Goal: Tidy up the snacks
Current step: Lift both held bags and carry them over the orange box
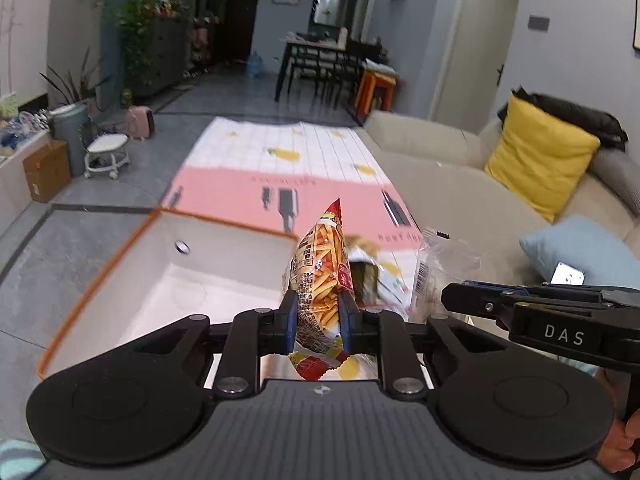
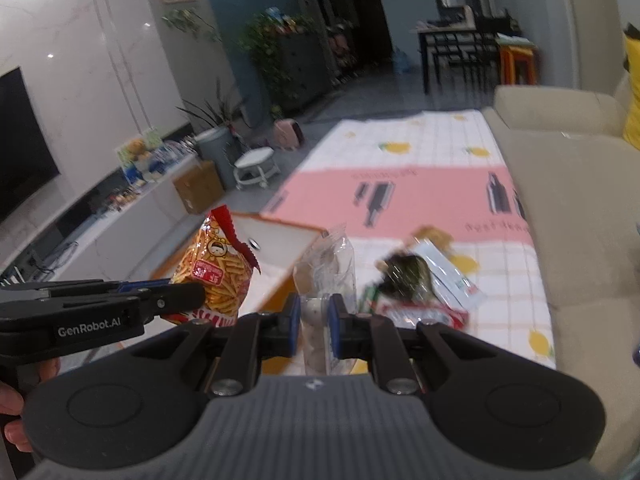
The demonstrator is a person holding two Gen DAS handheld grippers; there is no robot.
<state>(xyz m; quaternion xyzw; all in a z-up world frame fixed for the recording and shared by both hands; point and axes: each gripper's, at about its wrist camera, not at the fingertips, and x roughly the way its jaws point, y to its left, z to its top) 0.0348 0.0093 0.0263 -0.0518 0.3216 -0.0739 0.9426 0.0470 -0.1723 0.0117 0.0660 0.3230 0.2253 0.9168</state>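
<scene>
Pink-white mat, "DAS" right gripper

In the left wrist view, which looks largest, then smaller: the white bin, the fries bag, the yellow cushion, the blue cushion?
As they appear:
1. White bin
2. Yellow cushion
3. Fries bag and blue cushion: look alike; the bag is nearer, so unsure.

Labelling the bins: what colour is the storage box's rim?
Orange, on a white storage box; the left wrist view shows it best.
</scene>
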